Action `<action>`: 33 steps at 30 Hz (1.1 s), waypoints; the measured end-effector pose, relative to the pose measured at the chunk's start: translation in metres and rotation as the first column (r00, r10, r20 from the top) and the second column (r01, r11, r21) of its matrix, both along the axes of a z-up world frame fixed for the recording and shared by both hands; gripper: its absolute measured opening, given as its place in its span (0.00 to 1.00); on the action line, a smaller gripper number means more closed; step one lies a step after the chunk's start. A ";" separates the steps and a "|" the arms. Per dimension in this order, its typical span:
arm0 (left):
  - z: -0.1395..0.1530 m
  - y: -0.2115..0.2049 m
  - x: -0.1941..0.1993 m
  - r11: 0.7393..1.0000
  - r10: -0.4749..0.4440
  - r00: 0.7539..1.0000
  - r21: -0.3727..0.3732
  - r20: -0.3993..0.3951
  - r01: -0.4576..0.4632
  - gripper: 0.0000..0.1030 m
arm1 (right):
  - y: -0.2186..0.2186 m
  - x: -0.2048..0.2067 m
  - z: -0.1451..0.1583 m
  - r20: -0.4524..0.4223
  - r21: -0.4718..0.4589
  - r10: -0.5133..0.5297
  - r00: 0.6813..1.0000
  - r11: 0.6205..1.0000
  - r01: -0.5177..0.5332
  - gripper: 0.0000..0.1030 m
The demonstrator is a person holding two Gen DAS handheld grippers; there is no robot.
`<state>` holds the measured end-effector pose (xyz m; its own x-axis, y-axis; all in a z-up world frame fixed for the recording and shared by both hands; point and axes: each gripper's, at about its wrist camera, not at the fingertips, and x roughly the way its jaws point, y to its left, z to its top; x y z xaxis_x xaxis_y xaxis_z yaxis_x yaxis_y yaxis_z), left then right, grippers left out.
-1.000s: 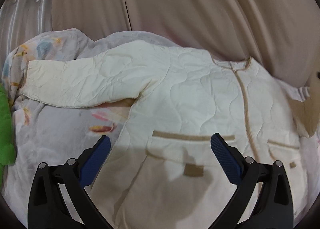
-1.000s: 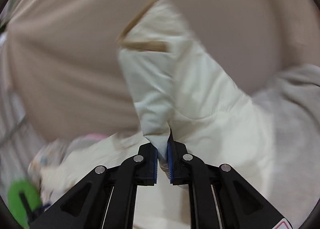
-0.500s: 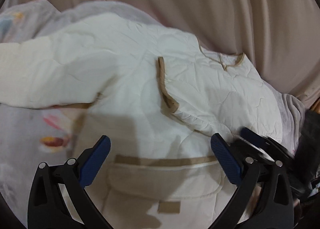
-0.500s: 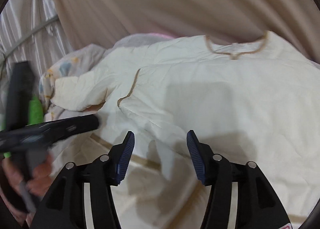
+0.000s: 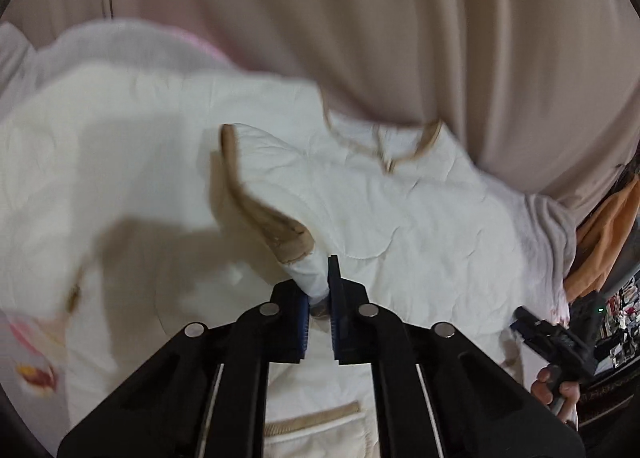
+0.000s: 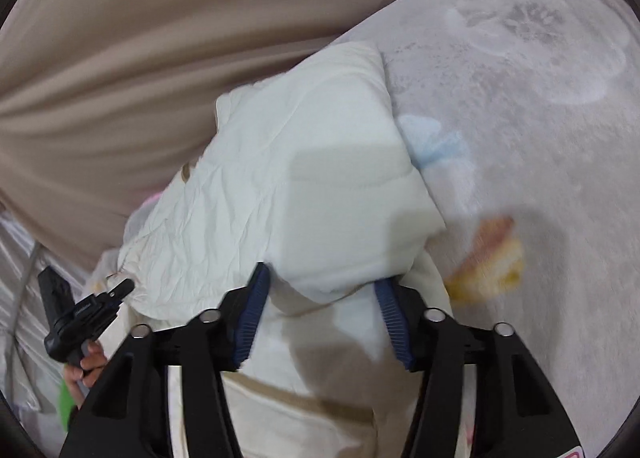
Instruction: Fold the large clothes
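Note:
A cream quilted jacket (image 5: 420, 218) with tan trim lies spread on a pale blanket. One sleeve is folded across its front, tan cuff (image 5: 280, 234) toward me. My left gripper (image 5: 319, 290) is shut on that sleeve's cuff end. In the right wrist view the jacket's shoulder and folded side (image 6: 304, 194) lie right in front. My right gripper (image 6: 322, 318) is open, its jaws straddling the jacket's edge without pinching it. The left gripper also shows in the right wrist view (image 6: 80, 318).
A beige curtain (image 5: 400, 18) hangs close behind the bed. The pale printed blanket (image 6: 540, 118) extends to the right of the jacket. Orange cloth (image 5: 600, 238) and a cluttered shelf sit at far right. The right gripper and hand show in the left wrist view (image 5: 560, 346).
My right gripper laid the sleeve across the jacket, let go and moved to the jacket's right side. My left gripper moved in and shut on the folded sleeve's cuff end.

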<state>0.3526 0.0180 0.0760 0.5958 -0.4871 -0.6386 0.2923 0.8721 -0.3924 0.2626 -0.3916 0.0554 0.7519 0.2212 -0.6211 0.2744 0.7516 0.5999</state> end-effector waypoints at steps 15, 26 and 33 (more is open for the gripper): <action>-0.066 0.010 0.021 0.989 0.074 0.997 0.127 0.020 -0.076 0.09 | 0.045 0.022 -0.006 -0.066 -0.183 0.038 0.997 0.982 -0.049 0.17; -0.072 0.013 0.018 0.988 0.090 0.995 0.122 0.042 -0.095 0.11 | 0.080 0.045 0.070 0.045 -0.434 0.109 0.993 0.898 -0.078 0.19; -0.076 0.025 0.015 0.996 0.083 0.996 0.044 0.027 -0.084 0.15 | 0.068 0.107 0.009 -0.087 -0.520 0.064 0.994 0.848 -0.100 0.00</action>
